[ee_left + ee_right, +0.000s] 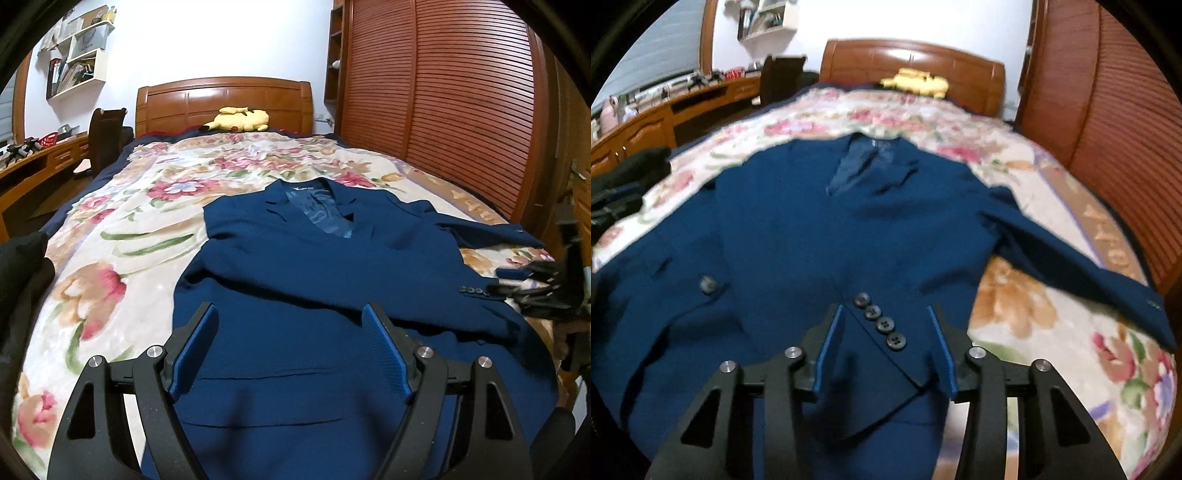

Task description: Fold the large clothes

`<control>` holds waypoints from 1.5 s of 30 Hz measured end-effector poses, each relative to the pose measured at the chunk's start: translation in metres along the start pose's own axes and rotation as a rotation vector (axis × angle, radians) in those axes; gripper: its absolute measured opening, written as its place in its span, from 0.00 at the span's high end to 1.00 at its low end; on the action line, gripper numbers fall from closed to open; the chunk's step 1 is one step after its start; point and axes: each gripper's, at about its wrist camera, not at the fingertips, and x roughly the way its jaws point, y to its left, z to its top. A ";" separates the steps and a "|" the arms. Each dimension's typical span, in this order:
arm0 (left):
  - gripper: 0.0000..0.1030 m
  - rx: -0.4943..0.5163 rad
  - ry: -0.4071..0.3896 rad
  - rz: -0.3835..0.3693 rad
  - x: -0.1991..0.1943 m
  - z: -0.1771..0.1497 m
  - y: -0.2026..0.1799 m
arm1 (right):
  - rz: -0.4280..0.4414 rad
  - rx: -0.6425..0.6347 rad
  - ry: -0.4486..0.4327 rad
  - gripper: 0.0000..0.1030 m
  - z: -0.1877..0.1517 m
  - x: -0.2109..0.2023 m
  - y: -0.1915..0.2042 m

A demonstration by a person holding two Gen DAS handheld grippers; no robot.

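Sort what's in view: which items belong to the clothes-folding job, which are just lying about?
Job:
- dark blue suit jacket, spread on the bed
- its sleeve cuff with four dark buttons, between the open right gripper jaws
- left gripper, open over the hem

Lying about:
- yellow plush toy by the headboard
- floral blanket
- dark clothing pile at the bed edge

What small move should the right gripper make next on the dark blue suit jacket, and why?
Probably lift the right gripper clear: its jaws stand apart over the folded-in four-button sleeve cuff of the dark blue suit jacket, whose other sleeve remains spread out.
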 end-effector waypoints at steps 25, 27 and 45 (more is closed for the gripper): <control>0.00 0.064 -0.041 -0.083 0.005 0.006 -0.051 | -0.189 0.078 0.054 0.35 -0.005 0.018 -0.115; 0.00 0.064 -0.035 -0.090 0.007 0.007 -0.054 | -0.240 0.102 0.057 0.35 -0.007 0.019 -0.142; 0.00 0.101 0.006 -0.095 0.023 0.004 -0.075 | -0.580 0.464 0.085 0.35 -0.022 0.040 -0.369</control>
